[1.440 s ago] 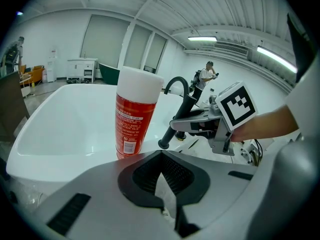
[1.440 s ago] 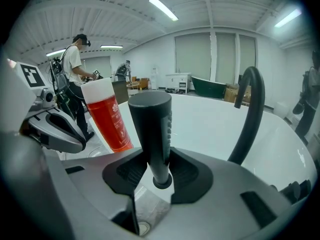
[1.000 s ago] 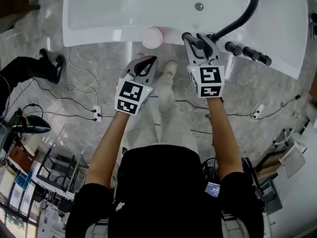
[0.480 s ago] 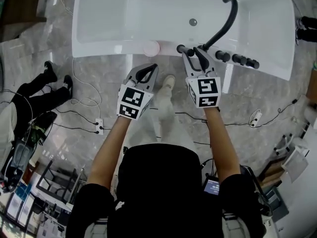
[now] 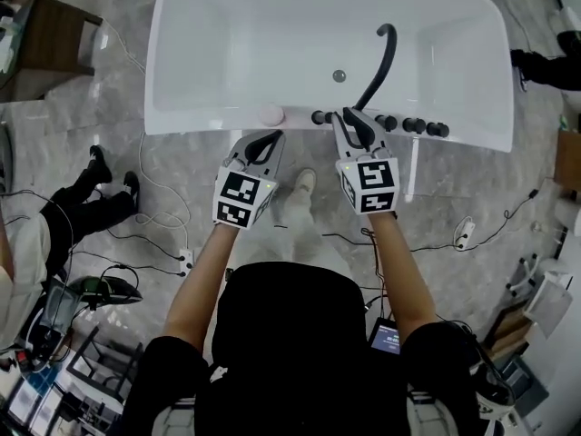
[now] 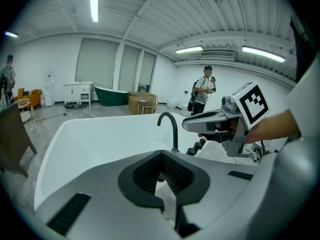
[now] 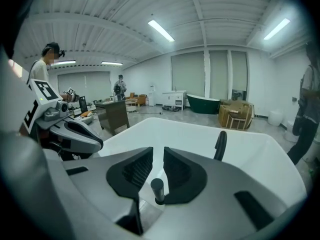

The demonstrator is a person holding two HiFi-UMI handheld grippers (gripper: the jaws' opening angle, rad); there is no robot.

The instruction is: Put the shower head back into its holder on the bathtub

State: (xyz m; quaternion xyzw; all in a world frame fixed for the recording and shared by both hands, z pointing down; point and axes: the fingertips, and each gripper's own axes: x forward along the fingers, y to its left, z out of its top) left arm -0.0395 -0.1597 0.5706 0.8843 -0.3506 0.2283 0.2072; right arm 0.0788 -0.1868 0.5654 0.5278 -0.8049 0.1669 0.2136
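Note:
The white bathtub [image 5: 209,125] fills the top of the head view, with a black curved faucet [image 5: 381,62] and a row of black knobs [image 5: 413,125] on its near rim. The black shower head [image 5: 320,117] stands upright on that rim, left of the knobs. My right gripper [image 5: 349,118] hovers above it, jaws closing with nothing between the pads. In the right gripper view, the shower head [image 7: 157,188] shows below the gap of the right gripper [image 7: 158,151]. My left gripper [image 5: 272,137] is shut and empty, in front of the rim. Its tips meet in the left gripper view [image 6: 161,155].
A round white cap [image 5: 270,114] sits on the rim left of the shower head. Cables and a power strip [image 5: 186,262] lie on the marble floor. Someone's legs [image 5: 91,198] stretch out at the left. A dark wooden table [image 5: 45,34] stands at the far left.
Both grippers have risen away from the tub rim, and the tub looks smaller in the head view. The right jaws have narrowed, with the shower head left standing on the rim.

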